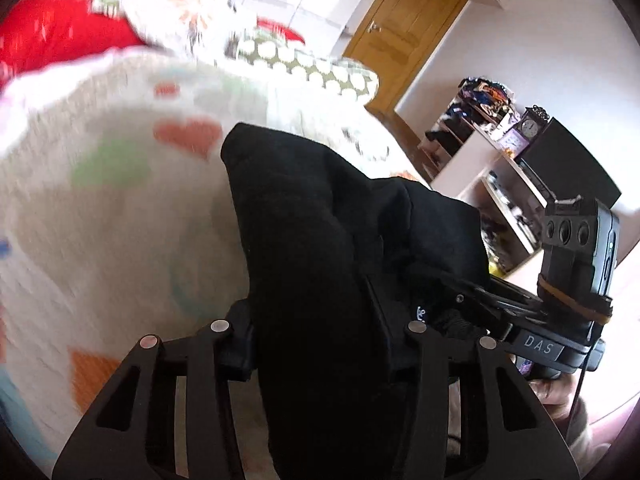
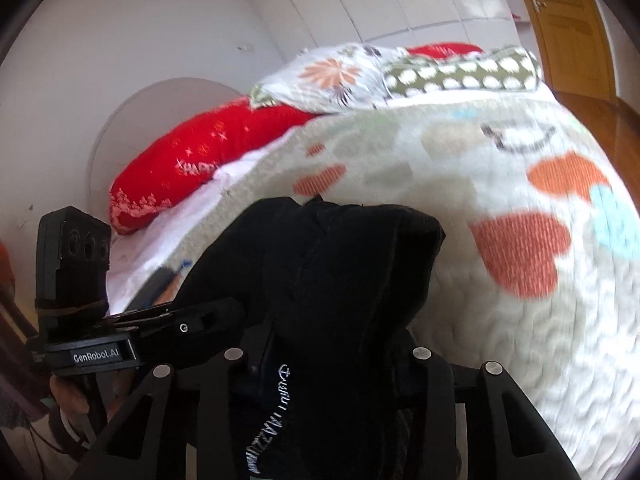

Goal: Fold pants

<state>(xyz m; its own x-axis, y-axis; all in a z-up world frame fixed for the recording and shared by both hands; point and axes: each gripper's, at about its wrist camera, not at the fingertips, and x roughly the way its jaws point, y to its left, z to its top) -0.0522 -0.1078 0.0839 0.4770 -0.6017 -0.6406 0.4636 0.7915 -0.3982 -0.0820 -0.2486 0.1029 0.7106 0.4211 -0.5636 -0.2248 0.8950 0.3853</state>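
A: Where are things, biggest first?

B: The bed [image 2: 500, 288] with its heart-print quilt fills the background, pillows [image 2: 352, 76] at the head. Nothing lies folded on it.

A: And the pants?

B: The black pants [image 1: 320, 240] are bunched up and held in the air over the quilt, one dark mass between both tools (no crease or fold line can be made out).

A: The grippers?

B: The left gripper [image 1: 320, 354] has its fingers pinched onto the cloth; the right gripper [image 2: 332, 376] likewise, clamped near the white lettering.

A: So progress?

B: Early, I'd judge: the pants need spreading flat, then every fold remains
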